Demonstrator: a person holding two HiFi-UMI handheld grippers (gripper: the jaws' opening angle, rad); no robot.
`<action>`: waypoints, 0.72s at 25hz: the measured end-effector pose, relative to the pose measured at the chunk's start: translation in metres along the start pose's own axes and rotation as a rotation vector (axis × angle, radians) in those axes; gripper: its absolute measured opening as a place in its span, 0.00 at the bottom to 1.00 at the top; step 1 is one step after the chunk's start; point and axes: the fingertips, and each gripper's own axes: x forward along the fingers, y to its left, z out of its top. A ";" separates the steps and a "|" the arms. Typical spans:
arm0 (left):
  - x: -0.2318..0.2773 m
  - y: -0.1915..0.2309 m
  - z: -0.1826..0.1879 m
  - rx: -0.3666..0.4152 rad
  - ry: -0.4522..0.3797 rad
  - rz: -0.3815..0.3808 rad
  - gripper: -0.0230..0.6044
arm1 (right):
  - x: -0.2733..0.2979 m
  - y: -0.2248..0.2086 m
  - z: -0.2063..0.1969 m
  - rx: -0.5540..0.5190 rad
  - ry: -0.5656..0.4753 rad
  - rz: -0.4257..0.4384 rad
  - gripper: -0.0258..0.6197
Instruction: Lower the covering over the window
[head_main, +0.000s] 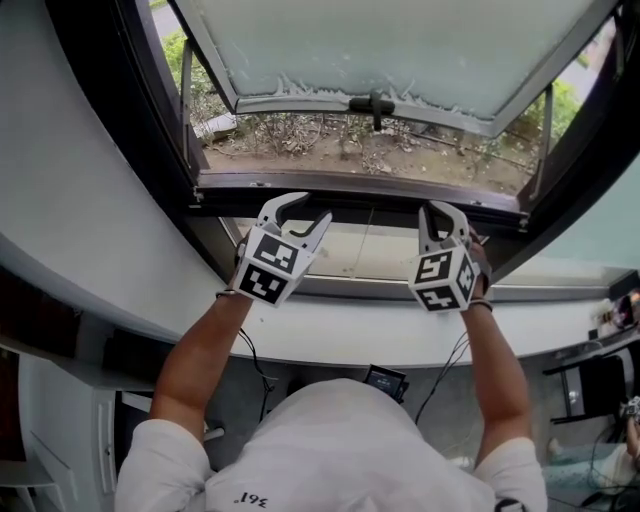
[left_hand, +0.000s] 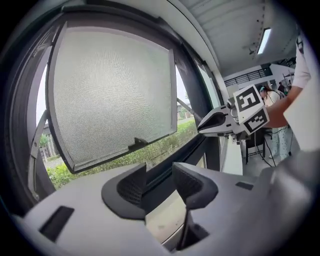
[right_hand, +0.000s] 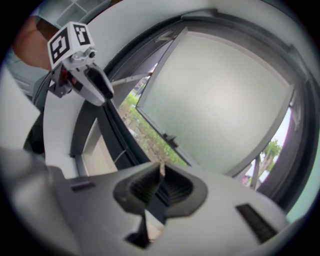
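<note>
The window's frosted sash (head_main: 400, 50) is swung outward, with a black handle (head_main: 375, 103) on its lower rail. Both grippers are raised at the dark frame (head_main: 350, 190) below it. My left gripper (head_main: 306, 214) stands open with nothing between its pads (left_hand: 134, 187). About a hand's width to its right, my right gripper (head_main: 445, 213) has its jaws together, and a thin tan strip (right_hand: 161, 169) sticks up from between the tips. A thin cord (head_main: 362, 240) hangs between the two grippers. I see no shade or blind in any view.
A pale sill panel (head_main: 340, 255) lies under the dark frame, with a white ledge (head_main: 330, 340) in front of it. Bare ground and shrubs (head_main: 330, 140) show outside. Metal stays (head_main: 186, 100) hold the sash at each side. A black chair (head_main: 600, 385) stands at the right.
</note>
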 end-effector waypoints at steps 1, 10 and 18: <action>-0.002 -0.001 0.001 -0.010 -0.007 -0.002 0.32 | -0.002 0.000 0.002 0.017 -0.007 0.000 0.10; -0.022 -0.012 0.012 -0.120 -0.074 -0.014 0.31 | -0.024 -0.002 0.021 0.162 -0.077 0.018 0.10; -0.041 -0.017 0.028 -0.140 -0.131 -0.024 0.30 | -0.042 -0.005 0.040 0.213 -0.132 0.019 0.10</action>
